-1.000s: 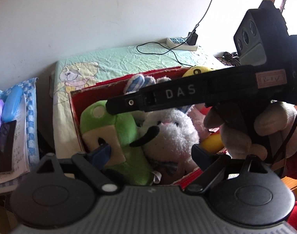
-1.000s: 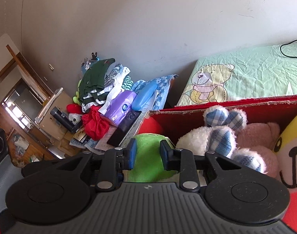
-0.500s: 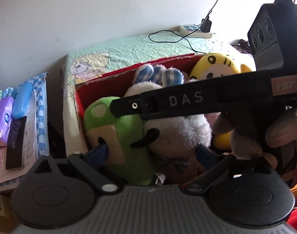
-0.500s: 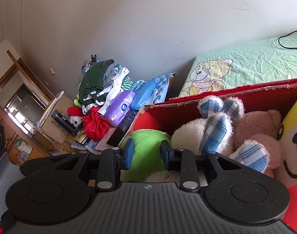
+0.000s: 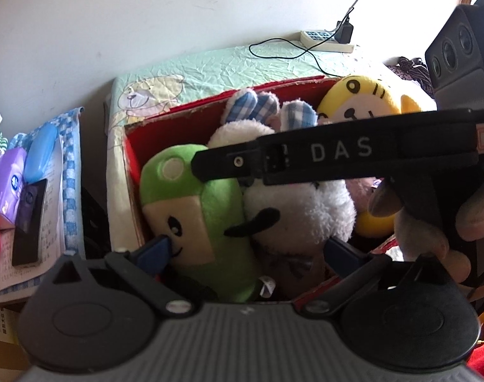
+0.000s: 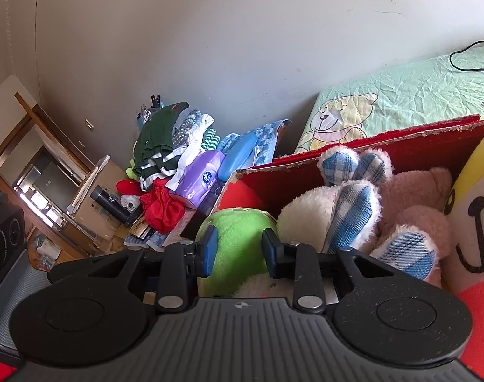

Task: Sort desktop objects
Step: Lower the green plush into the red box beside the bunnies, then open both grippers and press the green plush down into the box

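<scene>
Left wrist view: left gripper [image 5: 246, 250] fingers spread wide, released, hovering over a red box [image 5: 132, 159] packed with plush toys. Green plush [image 5: 200, 216] lies at the box's left end, its face just beside the left blue pad; white bunny plush [image 5: 302, 210] with blue checked ears touches it on the right. Yellow plush [image 5: 359, 105] sits at the far right corner of the box. Right gripper [image 5: 210, 167] crosses the view above the toys, black bar marked "DAS", a hand [image 5: 426, 222] wrapped round its handle at right. Left of the box: phone [image 5: 28, 222] on papers, purple tissue pack [image 5: 4, 178], blue case [image 5: 39, 152]. Beyond the box, a green bear-print bed sheet [image 5: 216, 73] with a power strip [image 5: 324, 38] and cable by the wall.

Right wrist view: right gripper [image 6: 238, 250] fingers partly apart, holding nothing, hanging just above the green plush's head. Pink plush [image 6: 413, 203] between bunny and yellow plush. Clothes pile [image 6: 165, 140] further back left.
</scene>
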Demonstrator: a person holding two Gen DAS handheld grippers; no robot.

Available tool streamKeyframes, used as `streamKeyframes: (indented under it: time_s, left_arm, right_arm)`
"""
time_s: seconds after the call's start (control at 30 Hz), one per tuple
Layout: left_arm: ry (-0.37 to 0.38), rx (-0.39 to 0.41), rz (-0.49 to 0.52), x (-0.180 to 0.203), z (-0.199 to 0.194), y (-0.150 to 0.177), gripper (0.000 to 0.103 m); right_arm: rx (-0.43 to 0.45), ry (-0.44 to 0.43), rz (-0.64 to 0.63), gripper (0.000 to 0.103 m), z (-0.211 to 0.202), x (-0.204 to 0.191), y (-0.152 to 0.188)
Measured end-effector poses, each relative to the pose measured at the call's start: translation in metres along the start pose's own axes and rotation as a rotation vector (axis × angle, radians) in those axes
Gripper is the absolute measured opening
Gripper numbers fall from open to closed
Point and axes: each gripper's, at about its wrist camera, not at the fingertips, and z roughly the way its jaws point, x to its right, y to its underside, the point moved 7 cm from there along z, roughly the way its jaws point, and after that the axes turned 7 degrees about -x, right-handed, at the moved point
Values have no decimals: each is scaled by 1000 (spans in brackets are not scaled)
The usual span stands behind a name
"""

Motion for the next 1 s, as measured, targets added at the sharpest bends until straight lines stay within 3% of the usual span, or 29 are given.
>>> streamKeyframes:
  time_s: [0.3, 0.7, 1.0]
  left_arm:
    - [-22, -13, 0, 3, 1, 2, 103]
    - [-54, -21, -16, 6, 2, 0, 103]
    - [-64, -18, -29, 6, 5, 1, 103]
  right_arm:
    - [1, -1, 25, 33, -6, 2, 2]
    - [-10, 88, -23, 31, -13, -3, 5]
    - [7, 98, -6, 31, -17, -2, 7]
